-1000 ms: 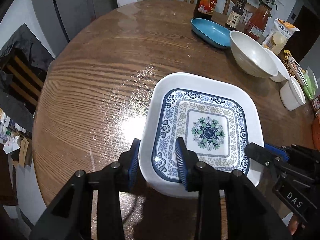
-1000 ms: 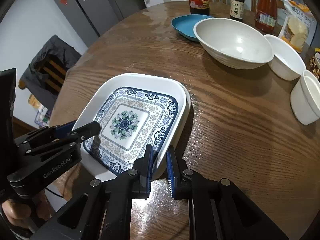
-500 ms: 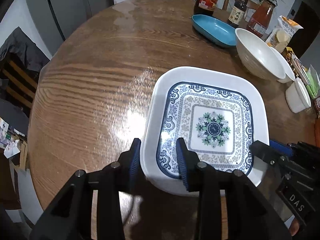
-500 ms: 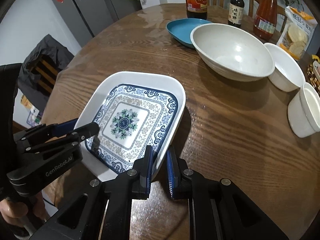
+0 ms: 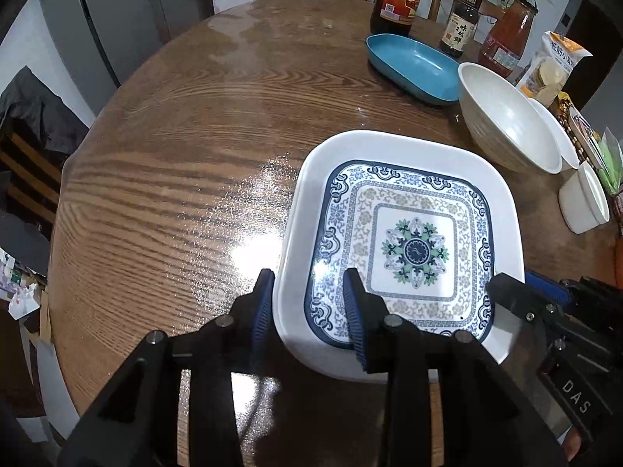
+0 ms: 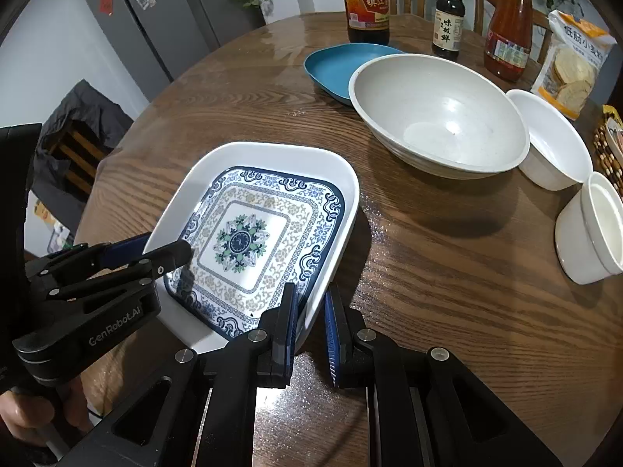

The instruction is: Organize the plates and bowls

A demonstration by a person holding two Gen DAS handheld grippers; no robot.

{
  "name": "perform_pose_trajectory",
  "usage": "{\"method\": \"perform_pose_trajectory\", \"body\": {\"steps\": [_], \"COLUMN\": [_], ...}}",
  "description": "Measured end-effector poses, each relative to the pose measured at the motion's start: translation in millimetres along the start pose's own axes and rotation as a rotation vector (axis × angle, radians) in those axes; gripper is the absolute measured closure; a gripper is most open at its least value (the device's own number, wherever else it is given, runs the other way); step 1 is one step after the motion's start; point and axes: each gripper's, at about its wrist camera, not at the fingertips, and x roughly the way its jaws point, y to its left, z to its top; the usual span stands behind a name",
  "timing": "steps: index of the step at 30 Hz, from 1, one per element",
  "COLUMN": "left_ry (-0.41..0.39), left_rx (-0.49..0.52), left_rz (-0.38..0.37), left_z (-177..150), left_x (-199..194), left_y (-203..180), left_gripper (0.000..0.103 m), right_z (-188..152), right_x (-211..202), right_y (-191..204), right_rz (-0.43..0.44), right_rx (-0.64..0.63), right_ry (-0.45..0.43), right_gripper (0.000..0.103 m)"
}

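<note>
Plate position: the patterned square plate (image 5: 405,241) lies near your edge of the round wooden table (image 5: 175,163), at about 6 o'clock on the tabletop; whether it rests flat or is already lifted slightly, you cannot tell
Left gripper: your left gripper (image 5: 307,311) straddles the plate's near-left rim at about 7 o'clock on the plate, one pad outside the white wall, one on the blue border inside; jaws at a middling gap, and whether the pads press on the rim cannot be told
Right gripper: your right gripper (image 6: 311,319) is closed narrow on the near-right rim, at about 5 o'clock on the plate, wall pinched between the blue pads
Key relation: the plate lies straight ahead of both tools, between them; both hold the same near edge, so the far edge at 12 o'clock is unsupported and, judged from here, will tend to dip on lifting
Nearer hand: neither; both are at the rim
Other dishes: blue oval dish (image 6: 338,66), large white bowl (image 6: 440,116), smaller white bowl (image 6: 553,148) and white cups (image 6: 588,229) sit from 12 to 3 o'clock, well apart from the plate
Likely destination: toward 1 o'clock, your right side leading
Risk: the large bowl's rim lies on that path
</note>
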Motion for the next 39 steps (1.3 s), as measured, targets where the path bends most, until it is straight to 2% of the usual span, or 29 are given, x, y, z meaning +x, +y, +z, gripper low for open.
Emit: {"method": "perform_pose_trajectory", "body": {"steps": [16,28,39], "left_ry": [-0.018,-0.026,-0.041], "left_rx": [0.067,0.061,0.056], "left_rz": [0.060,0.077,0.078], "left_z": [7.5,10.5,10.1], "left_x": [4.0,4.2,-3.5], "left_y": [-11.9,-11.5,-6.2], "left_gripper": [0.068,0.068,0.067], "right_z": [-2.9,-0.4,0.0], "right_x": [-0.7,-5.3,-17.9], "right_y": [-0.7,-0.4,1.6], "right_rz": [-0.002,-0.015,0.028], "right_rx": [0.021,0.011,0.017], "right_ry": [-0.014,-0.025,-0.072], "right_gripper": [0.088,0.088,0.088]}}
